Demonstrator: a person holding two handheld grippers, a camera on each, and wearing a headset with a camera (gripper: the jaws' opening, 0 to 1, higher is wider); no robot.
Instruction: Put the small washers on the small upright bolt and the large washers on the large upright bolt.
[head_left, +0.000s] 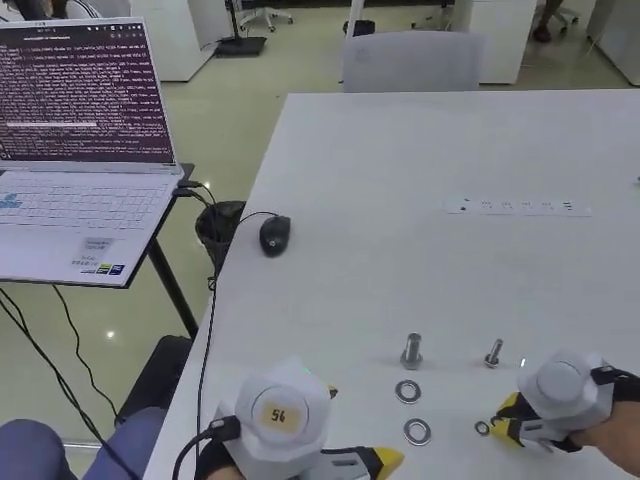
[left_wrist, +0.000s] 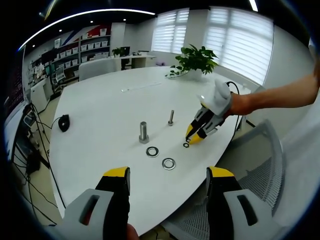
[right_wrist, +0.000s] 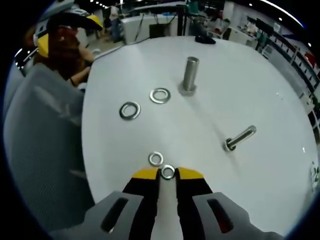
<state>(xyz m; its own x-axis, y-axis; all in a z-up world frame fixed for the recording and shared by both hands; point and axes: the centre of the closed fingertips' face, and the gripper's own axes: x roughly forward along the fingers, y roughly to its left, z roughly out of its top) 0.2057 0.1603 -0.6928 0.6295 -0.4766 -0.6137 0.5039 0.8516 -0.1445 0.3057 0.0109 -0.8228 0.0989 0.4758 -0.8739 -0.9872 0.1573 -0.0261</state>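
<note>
The right gripper has its jaws drawn almost together on a small washer, pinched by its rim between the yellow tips. Gripping so thin a ring at the rim looks sensible, because the hole is left free for threading. I cannot tell whether the washer is already clear of the white table or just touching it. A 2nd small washer lies flat just beyond the tips, at about 11 o'clock from them in the right gripper view.

In the head view the small bolt stands upright at 12 o'clock from this gripper, near it. The large bolt is at the small bolt's 9 o'clock. 1 large washer lies at 6 o'clock from the large bolt, and the other large washer lies just past it on the same line. Neither bolt appears to carry a washer yet.

The left gripper is spread wide and holds nothing. It hangs back at the table's near edge, at about 7 o'clock from the large washers. It points toward them, probably keeping clear of the right gripper's path while being placed to take the large washers.
</note>
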